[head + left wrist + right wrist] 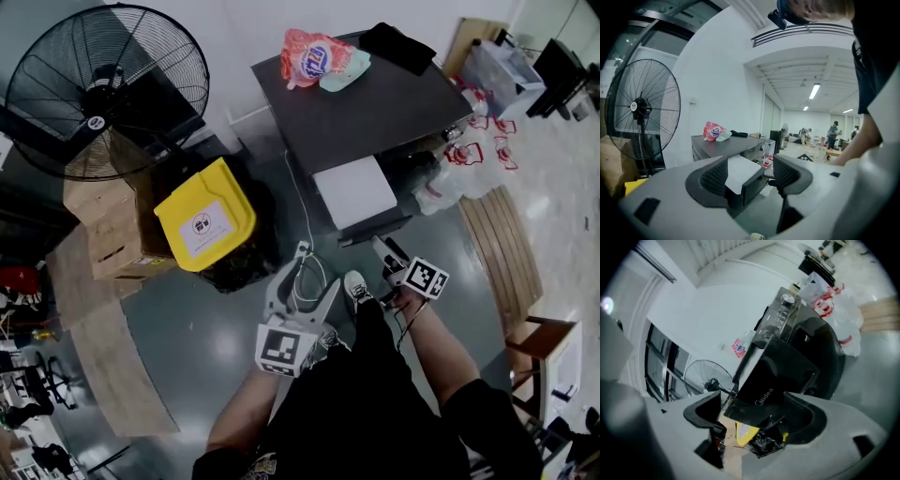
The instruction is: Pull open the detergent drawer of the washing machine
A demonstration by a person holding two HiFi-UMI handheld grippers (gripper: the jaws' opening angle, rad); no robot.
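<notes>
The dark grey washing machine (pixel 366 103) stands ahead of me, also seen in the left gripper view (pixel 717 146) and the right gripper view (pixel 815 343). Its detergent drawer (pixel 354 190) sticks out of the front, white on top with a dark front panel. My left gripper (pixel 314 272) hangs open over the floor, short of the drawer (pixel 740 171), which shows between its jaws (pixel 750 176) at a distance. My right gripper (pixel 386 251) is open just in front of the drawer's front panel (pixel 771 376), which fills the gap between its jaws (pixel 752 416); I cannot tell whether they touch.
A pink detergent bag (pixel 314 56) and a black cloth (pixel 398 45) lie on the machine. A yellow-lidded bin (pixel 204 220), cardboard boxes (pixel 108 220) and a big fan (pixel 103 89) stand to the left. Plastic bags (pixel 469 150) and a wooden chair (pixel 544 352) are at the right.
</notes>
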